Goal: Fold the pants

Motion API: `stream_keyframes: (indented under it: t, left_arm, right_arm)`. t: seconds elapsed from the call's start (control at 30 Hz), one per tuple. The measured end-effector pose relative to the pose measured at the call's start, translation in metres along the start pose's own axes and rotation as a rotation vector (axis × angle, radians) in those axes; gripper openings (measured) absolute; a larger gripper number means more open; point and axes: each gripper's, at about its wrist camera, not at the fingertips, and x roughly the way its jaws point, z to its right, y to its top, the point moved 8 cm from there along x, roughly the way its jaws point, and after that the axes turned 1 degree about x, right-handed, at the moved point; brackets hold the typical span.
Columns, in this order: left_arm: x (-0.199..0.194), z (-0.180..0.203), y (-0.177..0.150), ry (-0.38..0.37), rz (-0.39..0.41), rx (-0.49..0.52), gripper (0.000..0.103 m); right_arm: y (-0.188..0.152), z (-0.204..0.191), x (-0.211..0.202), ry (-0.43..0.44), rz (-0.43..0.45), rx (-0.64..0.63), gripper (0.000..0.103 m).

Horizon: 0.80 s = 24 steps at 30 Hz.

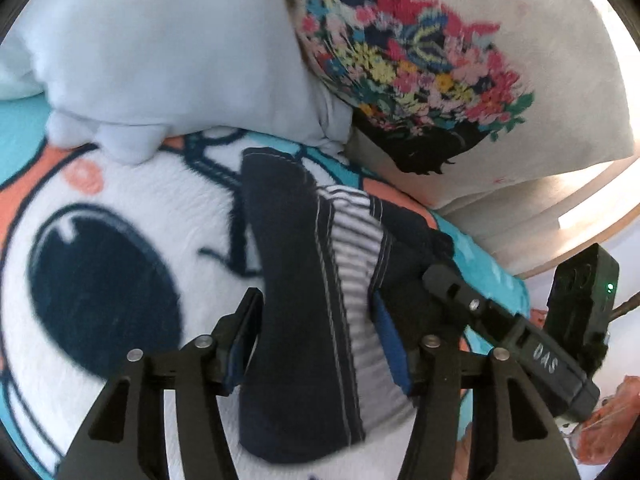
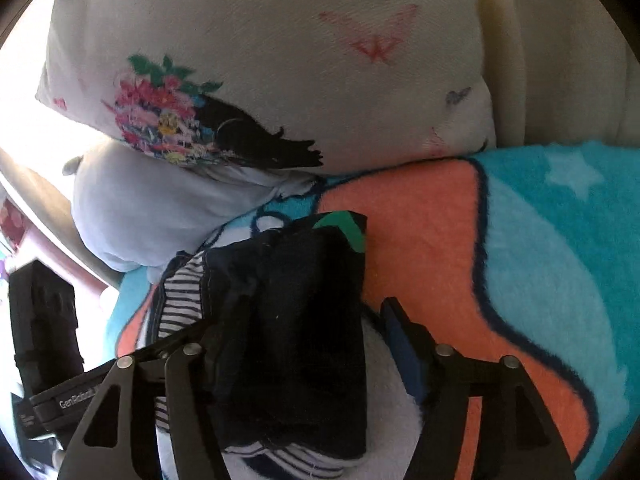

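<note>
One pair of small pants (image 1: 296,288) lies folded up on a fluffy cartoon blanket (image 1: 120,208) on a bed. The pants are very dark blue, almost black. Pale stitching runs in lines along the seams. A stretchy band with thin dark and white stripes (image 1: 352,248) shows in the middle of the bundle. In the right wrist view the pants (image 2: 304,312) look like a thick dark stack, with the striped part peeking out at the left and at the bottom. A little green patch (image 2: 340,224) shows at the top edge.

The left gripper (image 1: 320,332) has its jaws open, one on each side of the pants, and the blue pads do not press on the cloth. The right gripper (image 2: 304,328) also has its jaws open around the stack; its right pad stands clear of the cloth, and its left finger is partly hidden by the pants.

Behind the pants sit a pale blue pillow (image 1: 168,52) and a cream pillow with bright flowers (image 1: 420,60).
</note>
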Motion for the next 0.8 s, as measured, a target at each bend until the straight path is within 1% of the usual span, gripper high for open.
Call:
stream_keyframes:
  t: [0.13, 0.23, 0.3, 0.33, 0.37, 0.47, 0.53, 0.6, 0.67, 0.73, 0.8]
  left_arm:
    - [-0.026, -0.004, -0.011, 0.004, 0.044, -0.011, 0.057]
    - [-0.028, -0.008, -0.022, 0.011, 0.045, -0.024, 0.057]
    - [-0.022, -0.011, -0.030, 0.013, 0.030, -0.029, 0.057]
    - [-0.019, -0.013, -0.033, 0.017, 0.023, -0.035, 0.057]
    - [-0.016, -0.015, -0.036, 0.019, 0.014, -0.044, 0.057]
    - [-0.018, -0.016, -0.041, 0.012, 0.016, -0.049, 0.057]
    - [-0.027, -0.011, -0.044, 0.010, 0.033, -0.031, 0.057]
    - [-0.037, -0.007, -0.047, 0.023, 0.060, -0.011, 0.057]
    - [-0.050, -0.004, -0.051, 0.046, 0.096, 0.013, 0.057]
    - [-0.060, -0.003, -0.055, 0.087, 0.141, 0.044, 0.058]
    - [-0.073, -0.001, -0.063, 0.153, 0.198, 0.084, 0.058]
  right_arm:
    - [0.009, -0.013, -0.030, -0.008, 0.084, -0.058, 0.070]
    - [0.012, -0.034, -0.050, 0.034, 0.139, -0.107, 0.070]
    - [0.010, -0.051, -0.051, 0.092, 0.136, -0.129, 0.070]
    - [0.005, -0.056, -0.047, 0.121, 0.111, -0.137, 0.070]
    - [0.000, -0.058, -0.040, 0.132, 0.085, -0.136, 0.070]
    - [-0.011, -0.045, -0.011, 0.103, 0.010, -0.089, 0.070]
    - [-0.013, -0.031, 0.000, 0.086, -0.013, -0.051, 0.070]
    - [-0.010, -0.023, -0.005, 0.077, 0.008, -0.025, 0.070]
    - [-0.007, -0.023, -0.020, 0.074, 0.036, -0.024, 0.070]
    - [-0.009, -0.026, -0.038, 0.054, 0.074, -0.046, 0.071]
    - [-0.016, -0.026, -0.054, 0.037, 0.110, -0.062, 0.074]
